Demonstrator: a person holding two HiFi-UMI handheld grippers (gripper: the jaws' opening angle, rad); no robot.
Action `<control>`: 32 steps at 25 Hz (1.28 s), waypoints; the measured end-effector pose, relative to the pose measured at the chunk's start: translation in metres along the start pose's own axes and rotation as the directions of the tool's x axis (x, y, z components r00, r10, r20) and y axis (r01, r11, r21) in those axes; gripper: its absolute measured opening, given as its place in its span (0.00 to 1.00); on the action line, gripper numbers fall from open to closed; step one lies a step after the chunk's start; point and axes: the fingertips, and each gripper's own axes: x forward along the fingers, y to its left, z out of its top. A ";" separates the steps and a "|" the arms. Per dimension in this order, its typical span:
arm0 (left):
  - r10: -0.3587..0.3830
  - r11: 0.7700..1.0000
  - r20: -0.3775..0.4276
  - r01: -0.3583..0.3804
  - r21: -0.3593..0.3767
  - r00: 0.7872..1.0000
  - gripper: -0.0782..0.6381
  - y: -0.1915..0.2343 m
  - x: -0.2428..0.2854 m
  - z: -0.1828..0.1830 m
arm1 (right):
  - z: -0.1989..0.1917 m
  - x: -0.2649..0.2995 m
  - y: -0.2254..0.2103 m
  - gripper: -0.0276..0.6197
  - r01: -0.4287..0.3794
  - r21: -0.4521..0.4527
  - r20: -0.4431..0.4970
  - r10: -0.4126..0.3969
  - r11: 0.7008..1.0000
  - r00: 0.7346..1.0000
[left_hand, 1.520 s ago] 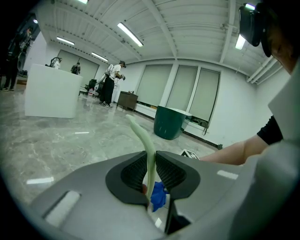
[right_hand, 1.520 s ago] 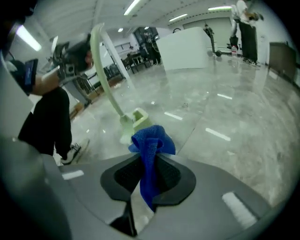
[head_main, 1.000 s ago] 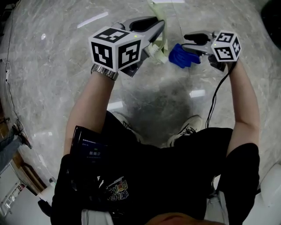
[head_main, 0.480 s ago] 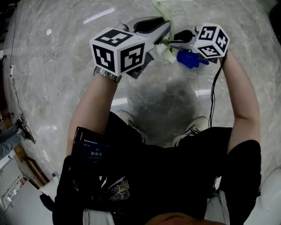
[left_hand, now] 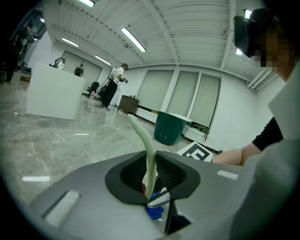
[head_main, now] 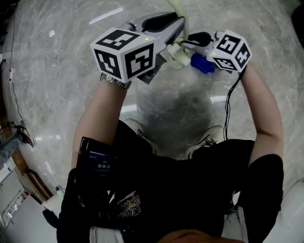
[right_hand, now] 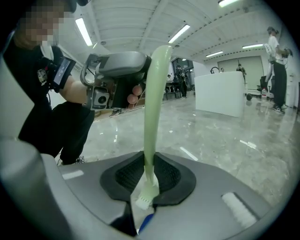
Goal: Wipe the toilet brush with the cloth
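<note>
A grey marble floor (head_main: 52, 71) spreads under the standing person (head_main: 156, 190). The left hand-held gripper (head_main: 177, 32) is clamped narrow on the pale green stem of the toilet brush (head_main: 179, 8), which is held up in the air in front of the person. The right hand-held gripper (head_main: 189, 43) meets it tip to tip. Its jaws have just been closing and now pinch the same stem near its white end. The blue cloth (head_main: 202, 64) is bunched just beneath them.

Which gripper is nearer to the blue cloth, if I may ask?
Right. The blue cloth bunches at the right gripper, whose jaws have just been closing with the toilet brush between them; the left gripper grips the brush just beside.
</note>
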 end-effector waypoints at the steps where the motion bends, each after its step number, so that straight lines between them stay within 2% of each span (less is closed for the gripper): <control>1: 0.000 1.000 0.003 0.000 -0.009 1.000 0.22 0.001 0.001 0.000 | -0.001 0.000 -0.001 0.15 0.035 0.009 -0.001 -0.035 0.999 0.999; 4: -0.016 0.998 0.033 0.017 -0.056 0.999 0.22 0.002 0.005 0.006 | 0.003 -0.003 -0.007 0.15 0.165 0.037 -0.001 -0.165 0.986 0.986; 8: -0.024 0.994 0.074 0.031 -0.104 0.997 0.23 0.001 0.005 0.023 | 0.018 -0.013 -0.016 0.15 0.335 0.114 0.005 -0.337 0.935 0.941; 13: 0.009 0.998 0.075 -0.004 -0.070 0.997 0.24 0.003 0.001 0.021 | 0.019 -0.006 -0.016 0.15 0.488 0.184 0.034 -0.502 0.853 0.864; 15: 0.014 0.998 0.044 -0.011 -0.055 0.999 0.24 0.004 0.004 0.015 | 0.013 -0.002 -0.020 0.15 0.536 0.200 0.054 -0.555 0.820 0.830; 17: 0.031 0.999 -0.006 -0.031 -0.026 1.000 0.24 0.007 0.008 0.002 | 0.001 0.006 -0.023 0.15 0.560 0.219 0.057 -0.583 0.799 0.810; 20: 0.045 0.999 -0.073 -0.045 -0.006 0.996 0.24 0.011 0.014 -0.021 | -0.017 0.017 -0.026 0.15 0.574 0.211 0.040 -0.593 0.791 0.804; 23: 0.043 0.999 -0.076 -0.045 -0.025 0.996 0.25 0.014 0.014 -0.025 | -0.020 0.020 -0.027 0.15 0.567 0.199 0.050 -0.586 0.800 0.809; 26: 0.053 0.998 -0.027 -0.053 -0.025 0.998 0.25 0.016 0.010 -0.015 | -0.020 0.020 -0.029 0.16 0.548 0.187 0.064 -0.567 0.815 0.822; 28: 0.069 0.998 0.016 -0.068 -0.016 0.998 0.27 0.018 0.005 -0.007 | -0.018 0.018 -0.028 0.21 0.526 0.195 0.085 -0.548 0.828 0.832; 30: 0.115 0.993 0.062 -0.114 -0.009 0.991 0.28 0.025 -0.004 0.002 | -0.016 0.012 -0.026 0.30 0.506 0.213 0.111 -0.535 0.836 0.838; 32: 0.186 0.982 0.113 -0.186 -0.014 0.976 0.27 0.038 -0.014 0.011 | -0.011 0.000 -0.024 0.32 0.508 0.221 0.140 -0.542 0.833 0.828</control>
